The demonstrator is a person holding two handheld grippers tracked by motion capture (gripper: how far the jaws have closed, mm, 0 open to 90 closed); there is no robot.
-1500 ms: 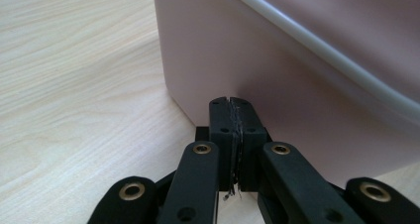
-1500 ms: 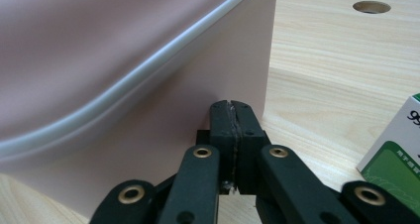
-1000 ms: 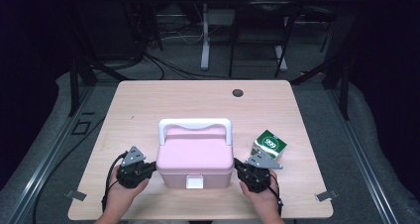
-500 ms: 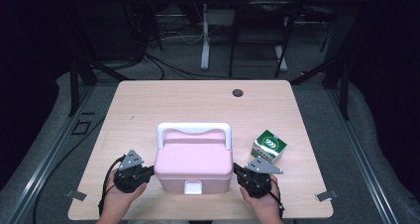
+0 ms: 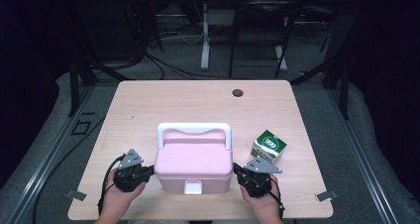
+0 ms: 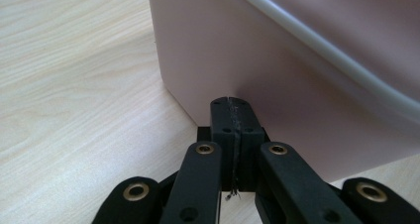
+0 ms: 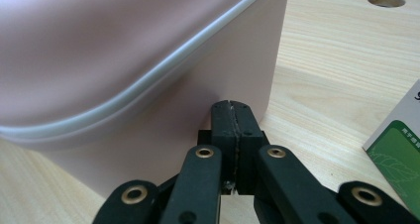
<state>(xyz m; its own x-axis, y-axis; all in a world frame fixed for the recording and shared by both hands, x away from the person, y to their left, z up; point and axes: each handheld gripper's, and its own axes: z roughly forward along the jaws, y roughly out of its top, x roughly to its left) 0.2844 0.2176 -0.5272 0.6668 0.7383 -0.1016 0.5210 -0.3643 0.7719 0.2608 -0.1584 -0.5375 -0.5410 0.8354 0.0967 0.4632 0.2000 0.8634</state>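
A pink lidded box with a white handle and a white front latch stands at the near middle of the wooden table. My left gripper is shut, its tips against the box's left side; the left gripper view has the closed jaws meeting the pink wall. On the other side my right gripper is shut too, pressed to the box's right wall. Neither holds anything between its jaws.
A small green and white carton lies just right of the box, close to my right gripper, and its corner is in the right gripper view. A round cable hole sits far back. Dark floor surrounds the table.
The pink box and both grippers have shifted slightly toward the table's near edge. The green carton stays where it was.
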